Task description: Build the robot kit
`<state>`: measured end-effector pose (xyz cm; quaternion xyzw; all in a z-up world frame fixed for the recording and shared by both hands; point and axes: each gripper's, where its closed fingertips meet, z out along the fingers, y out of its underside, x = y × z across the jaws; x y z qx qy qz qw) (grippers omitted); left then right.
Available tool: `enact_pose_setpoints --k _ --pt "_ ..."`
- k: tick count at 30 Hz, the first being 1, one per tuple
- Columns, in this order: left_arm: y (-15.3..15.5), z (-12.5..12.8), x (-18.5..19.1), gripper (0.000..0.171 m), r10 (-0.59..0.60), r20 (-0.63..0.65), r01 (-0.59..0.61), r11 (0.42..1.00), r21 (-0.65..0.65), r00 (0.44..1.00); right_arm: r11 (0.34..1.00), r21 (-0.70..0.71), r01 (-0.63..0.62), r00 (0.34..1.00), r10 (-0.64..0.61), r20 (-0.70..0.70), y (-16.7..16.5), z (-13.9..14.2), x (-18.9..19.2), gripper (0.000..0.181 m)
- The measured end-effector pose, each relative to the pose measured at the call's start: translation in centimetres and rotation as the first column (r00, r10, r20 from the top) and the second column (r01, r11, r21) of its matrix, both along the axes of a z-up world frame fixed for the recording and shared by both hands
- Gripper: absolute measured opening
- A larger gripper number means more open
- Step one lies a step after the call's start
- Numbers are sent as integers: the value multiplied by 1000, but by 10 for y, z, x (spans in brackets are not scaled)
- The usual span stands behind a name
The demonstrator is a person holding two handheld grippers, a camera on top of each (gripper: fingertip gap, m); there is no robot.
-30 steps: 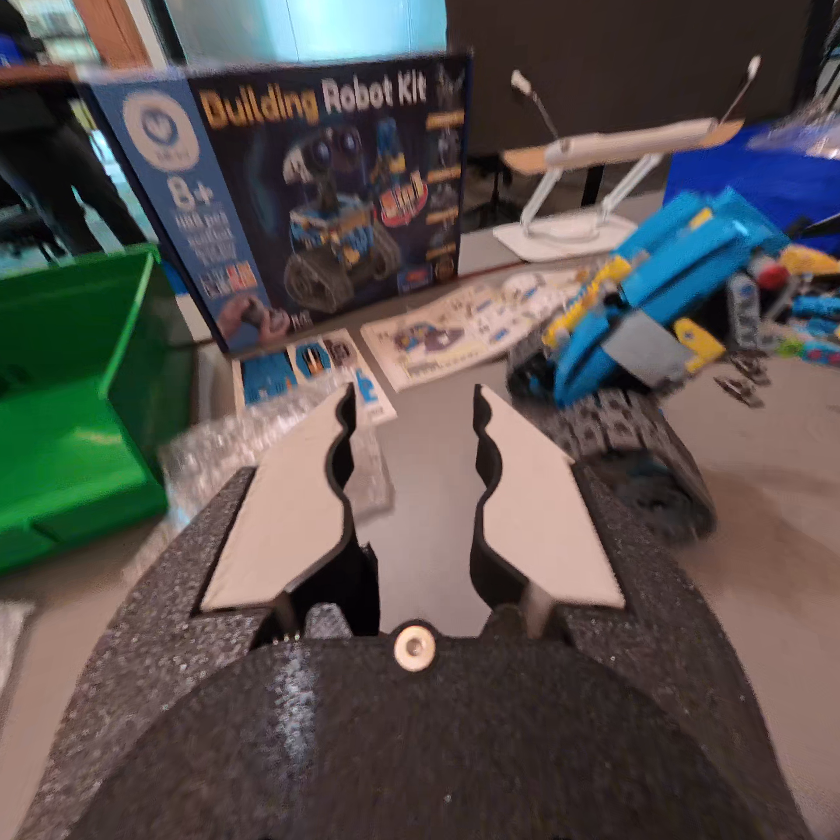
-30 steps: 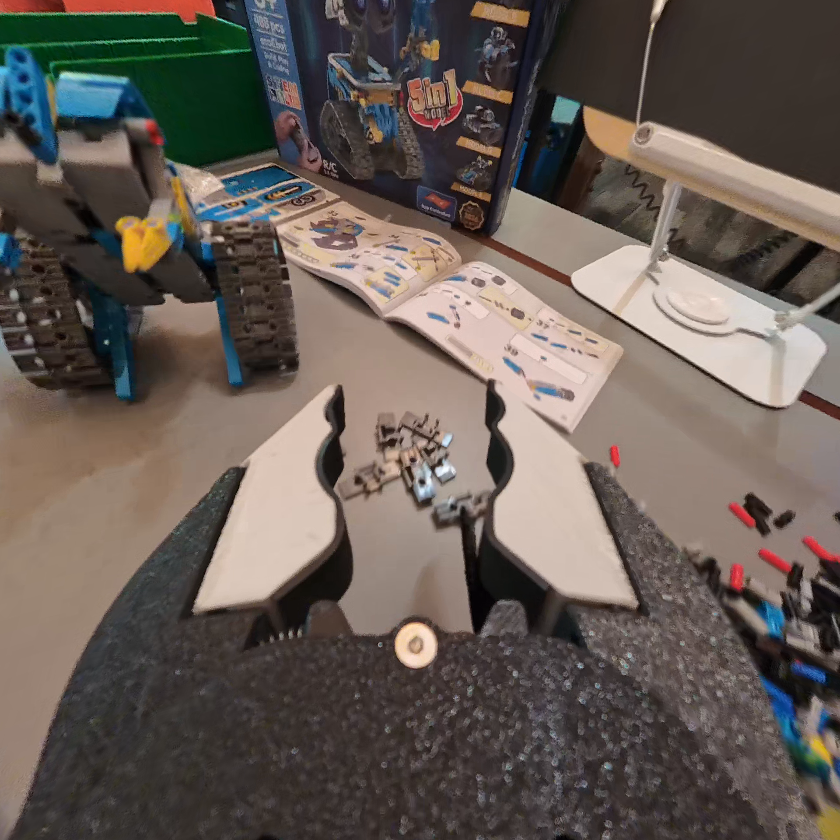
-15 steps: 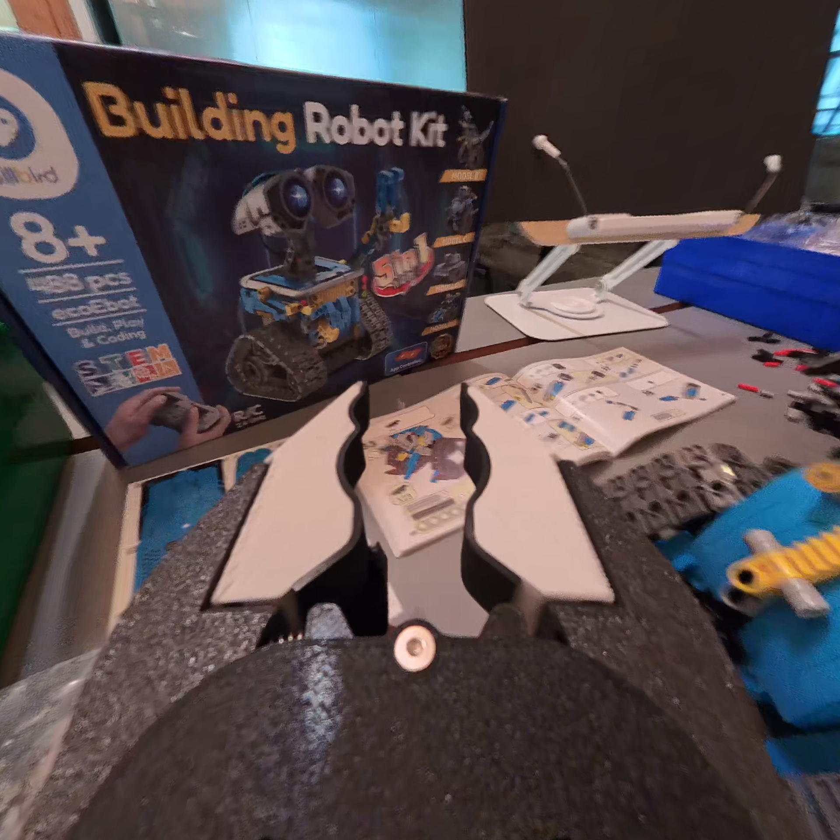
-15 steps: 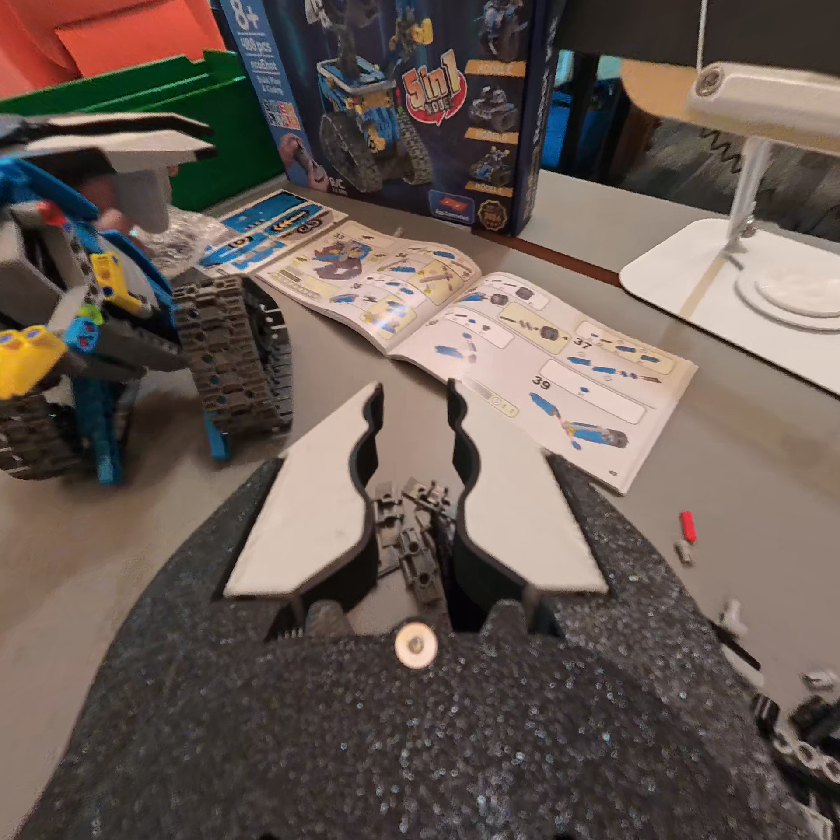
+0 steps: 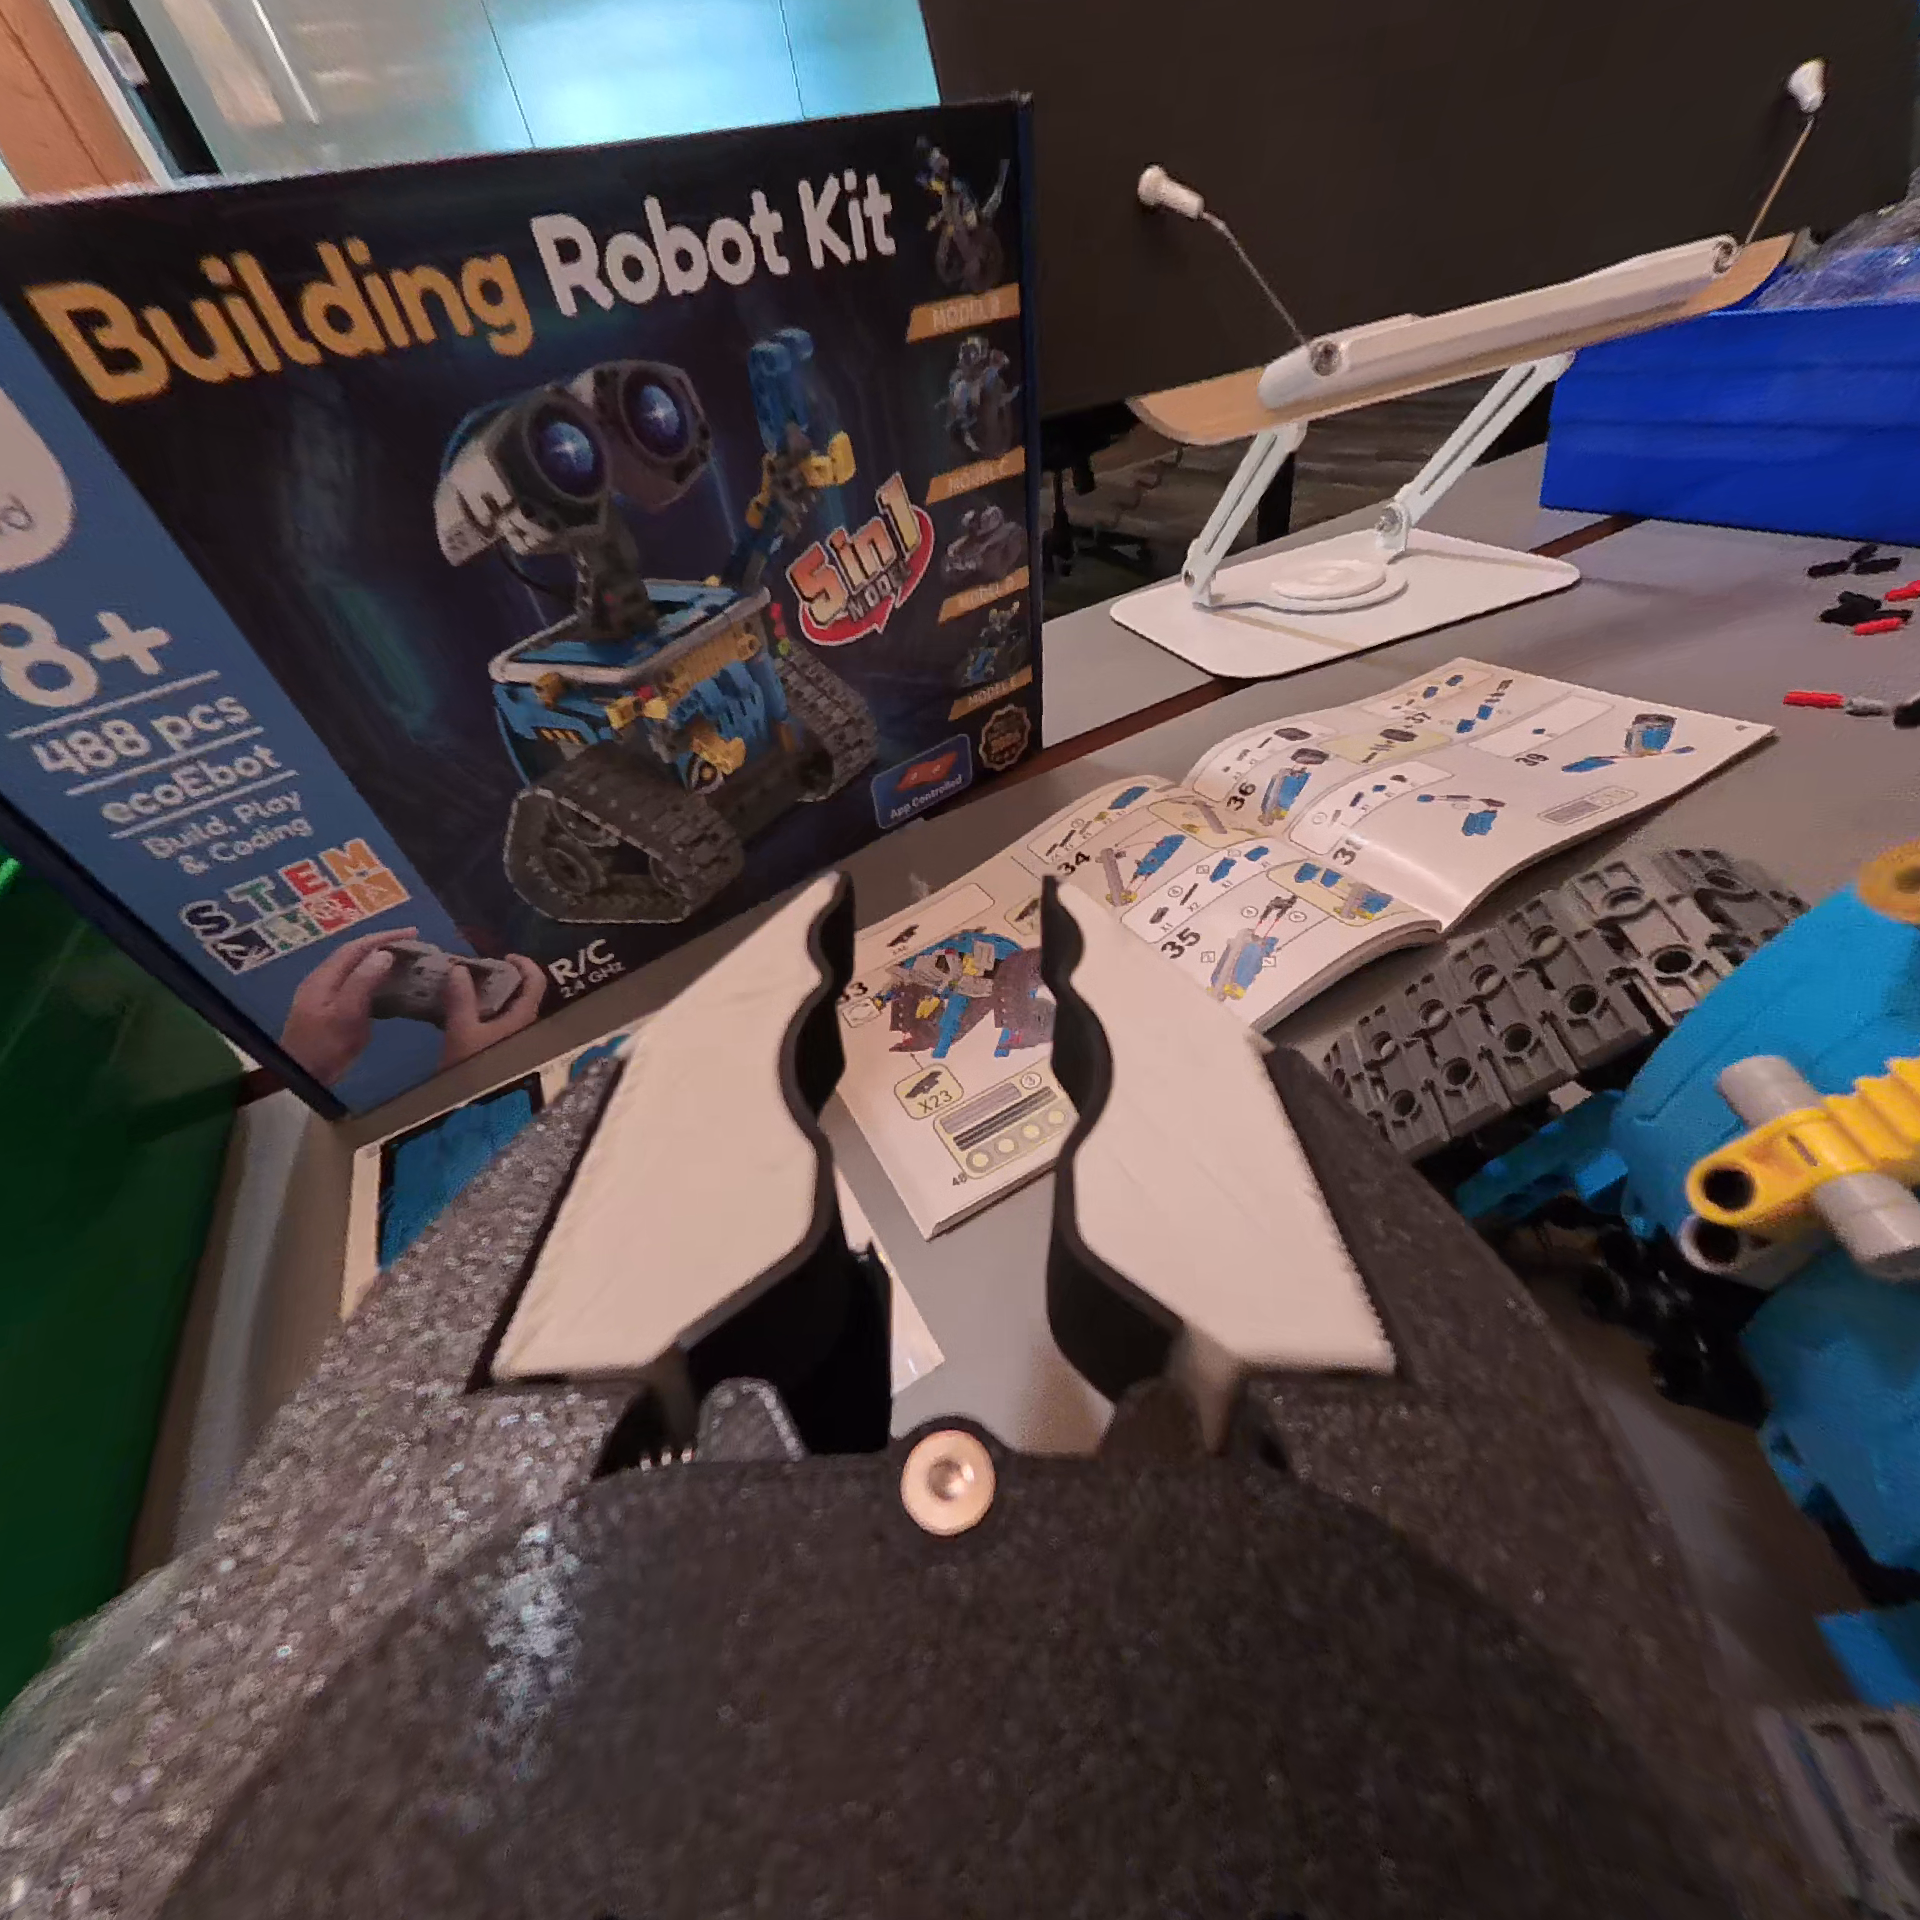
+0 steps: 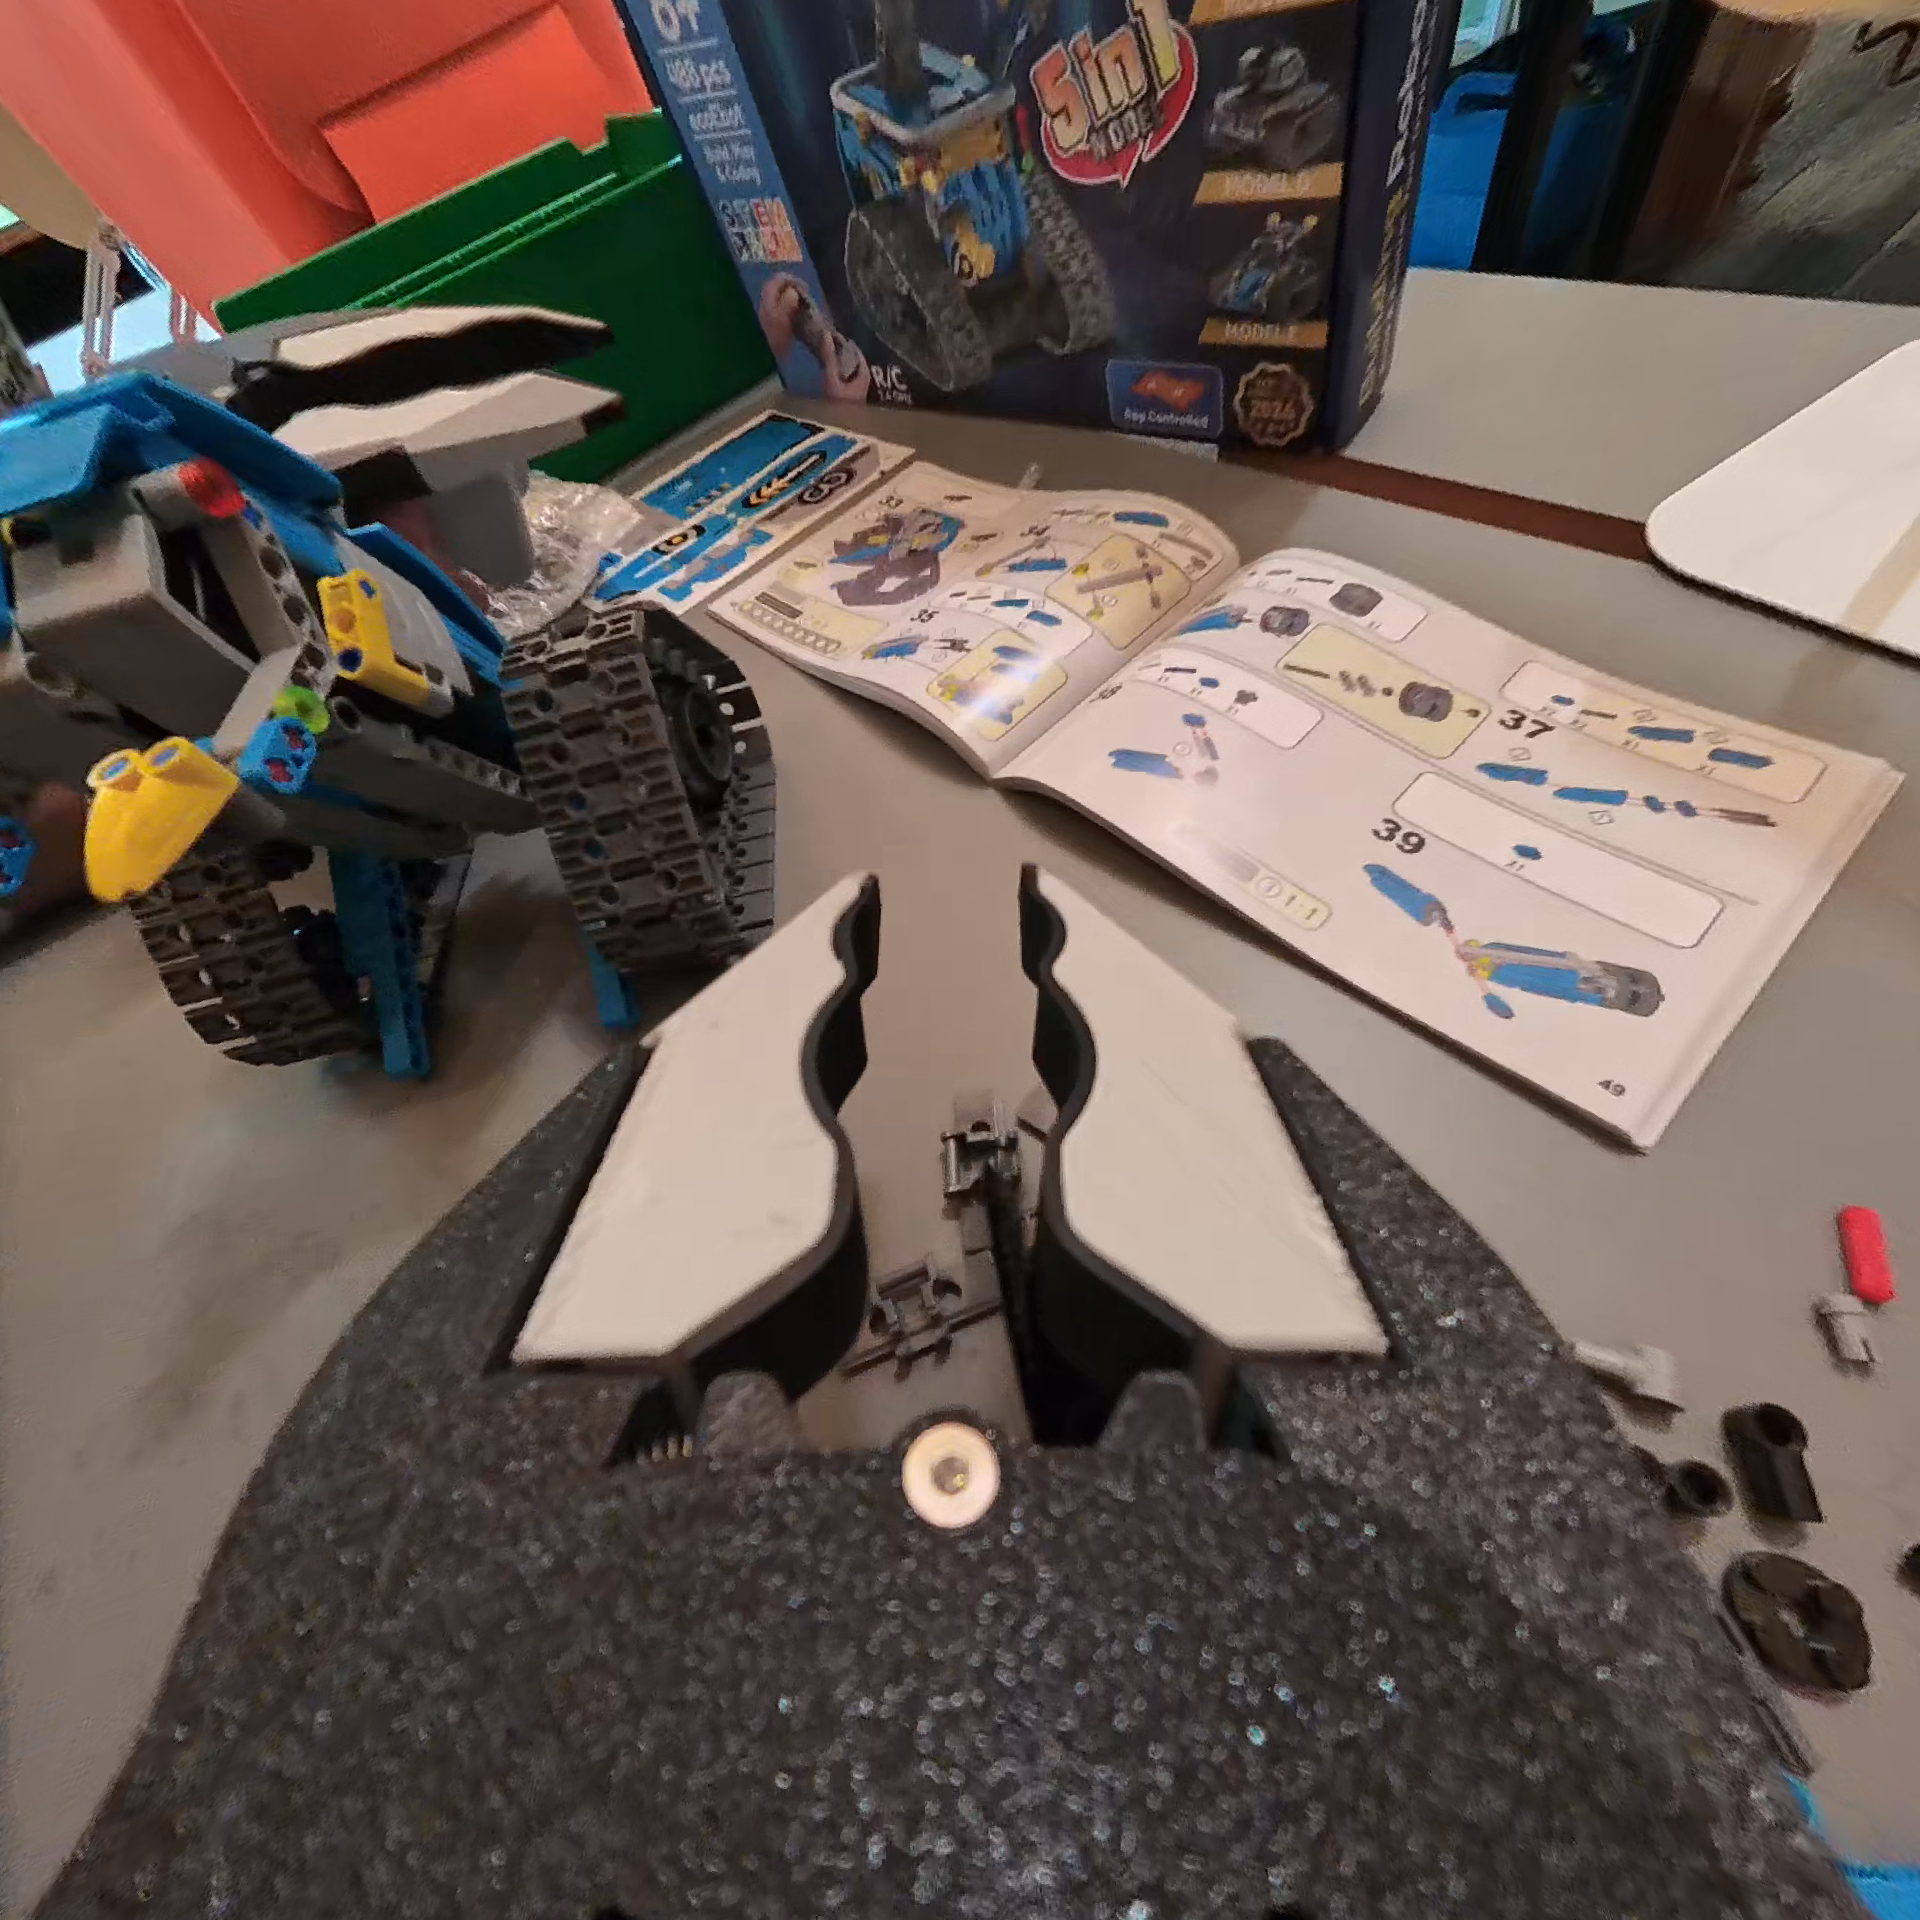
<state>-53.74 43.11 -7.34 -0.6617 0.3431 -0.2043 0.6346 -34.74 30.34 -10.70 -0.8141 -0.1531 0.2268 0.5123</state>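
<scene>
Right tool [image 6: 948,914]: fingers spread with a clear gap, nothing pinched; it hangs low over the grey surface [image 6: 260,1195]. Between its fingers lie small dark grey track links [image 6: 977,1148], one close against the inner face of the right finger; whether they touch cannot be told. To its right, loose parts rest on the surface: a red pin [image 6: 1863,1252], a pale connector and several black pieces [image 6: 1771,1460]. Ahead and left stands the blue and grey tracked model [image 6: 312,675], propped on its grey treads. The left tool [image 6: 540,374] shows behind the model's top in the right wrist view, fingers apart. Left tool [image 5: 940,914], own view: fingers spread, holding nothing, raised just beside the model [image 5: 1766,1195], which fills the right edge and blocks the surface there. Past both tools the open instruction booklet [image 6: 1351,748] lies flat, with a blue sticker sheet [image 6: 748,499] and crumpled clear plastic [image 6: 561,530] to its left. Behind the booklet the kit box [image 5: 520,582] stands upright, hiding what lies behind it. A green bin [image 6: 520,260] sits left of the box. A white folding stand [image 5: 1351,582] sits farther right, and a blue bin [image 5: 1745,416] beyond it.
</scene>
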Motion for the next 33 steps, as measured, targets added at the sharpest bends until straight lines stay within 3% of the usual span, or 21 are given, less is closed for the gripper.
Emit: enact_pose_setpoints --k 9,15,18,21,23,25,29,33 --pt "5 -9 3 36 0 -29 -1 998 -59 1000 1000 20 -4 999 3 54 1 -2 0 24" --pt "11 -14 0 38 101 -125 -104 994 -18 987 995 99 -7 992 -6 125 -1 14 -4 19" --pt "16 8 -13 38 240 -193 -231 971 68 951 984 180 10 985 -41 169 -2 29 -4 15" --pt "15 38 -30 45 352 -192 -348 936 51 916 939 335 74 987 -117 110 -14 78 -10 8" --pt "8 52 -38 52 376 -203 -380 925 21 904 887 461 43 993 -90 80 -38 122 -36 0" --pt "0 68 -49 52 440 -230 -439 896 58 868 842 535 -63 988 -23 152 -66 148 -83 0" --pt "-24 98 -62 53 557 -322 -516 831 208 766 771 577 -270 951 121 284 -122 173 -191 0" --pt "-53 125 -63 53 632 -355 -532 774 343 690 726 622 -295 937 91 339 -150 196 -246 0"
